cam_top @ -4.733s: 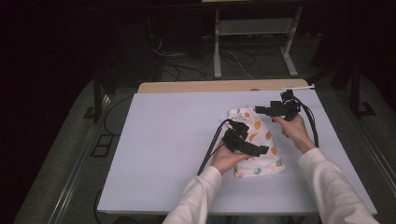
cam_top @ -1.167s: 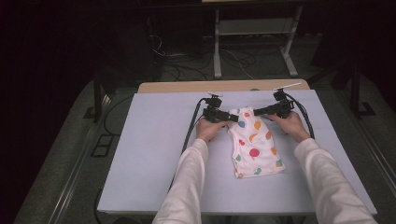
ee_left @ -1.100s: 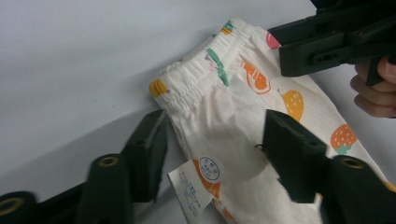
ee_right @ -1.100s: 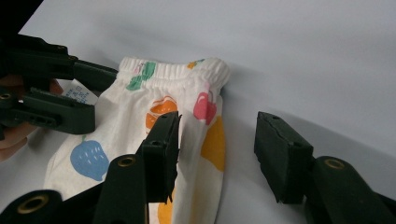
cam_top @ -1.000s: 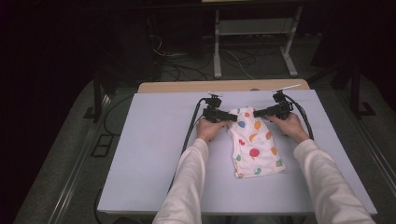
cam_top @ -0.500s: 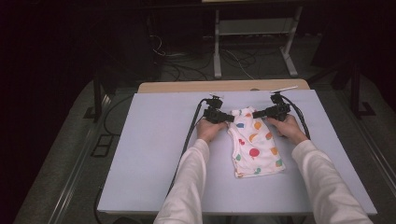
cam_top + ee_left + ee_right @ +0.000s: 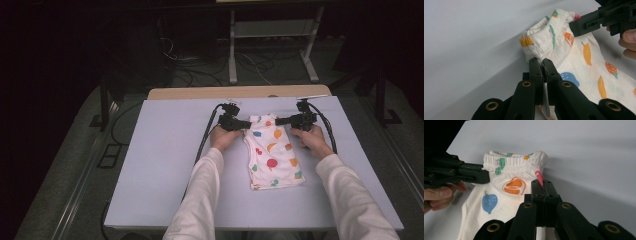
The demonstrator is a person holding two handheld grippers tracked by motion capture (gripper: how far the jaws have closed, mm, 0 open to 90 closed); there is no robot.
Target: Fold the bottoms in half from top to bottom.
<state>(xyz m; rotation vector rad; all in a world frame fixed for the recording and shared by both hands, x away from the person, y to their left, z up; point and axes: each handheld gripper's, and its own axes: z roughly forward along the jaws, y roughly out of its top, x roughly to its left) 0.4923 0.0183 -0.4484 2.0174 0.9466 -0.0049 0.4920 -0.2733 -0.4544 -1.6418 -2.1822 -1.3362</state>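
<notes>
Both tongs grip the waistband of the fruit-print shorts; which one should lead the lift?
Neither is clearly better. Left tongs and right tongs are each shut on a waistband corner of the shorts, level with each other; probably lift together.

We are seeing bare table [image 7: 165, 165] lying open left of the shorts [image 7: 272, 155], cables [image 7: 204, 140] crossing it.
</notes>
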